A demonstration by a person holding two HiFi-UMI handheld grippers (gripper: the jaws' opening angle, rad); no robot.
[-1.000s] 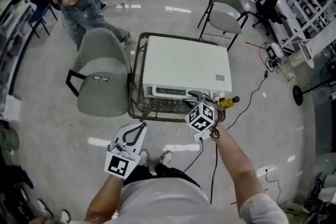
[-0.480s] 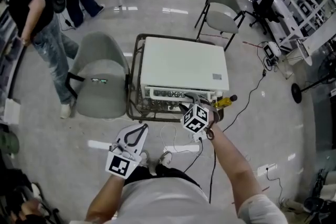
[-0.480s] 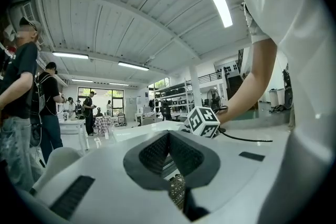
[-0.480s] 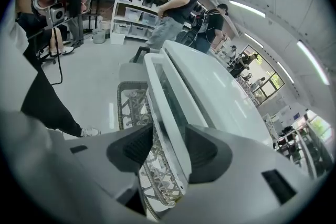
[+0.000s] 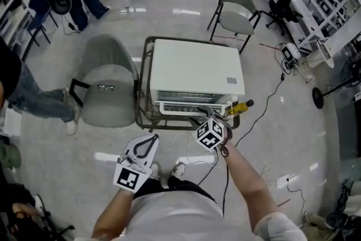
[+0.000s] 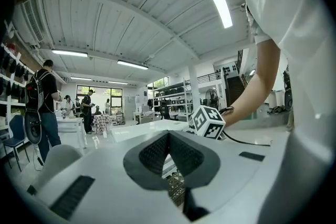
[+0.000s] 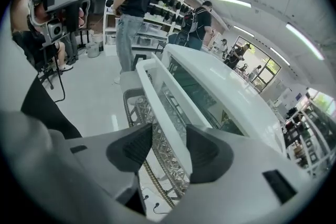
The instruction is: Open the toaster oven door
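Note:
A white toaster oven [image 5: 194, 68] sits on a wire cart [image 5: 144, 100]. Its door hangs partly open, with the white handle bar [image 5: 189, 105] pulled out toward me. My right gripper [image 5: 211, 116] is at the handle's right end. In the right gripper view the handle bar [image 7: 156, 89] runs between the jaws of that gripper [image 7: 169, 147], which are opening; a gap shows beside the left pad. The door glass [image 7: 198, 93] lies just behind. My left gripper [image 5: 151, 137] hangs low at my left, away from the oven, tips together on nothing; the left gripper view shows it as the left gripper [image 6: 169, 136].
A grey chair [image 5: 107, 87] stands left of the cart and another chair [image 5: 240, 5] behind it. A yellow object [image 5: 240, 107] lies at the cart's right front corner. Cables [image 5: 189, 156] run over the floor by my feet. People stand at the far left.
The oven door has swung outward and down, showing more of its glass. My right gripper has drawn back toward me with the handle. A person at the left has walked off toward the edge.

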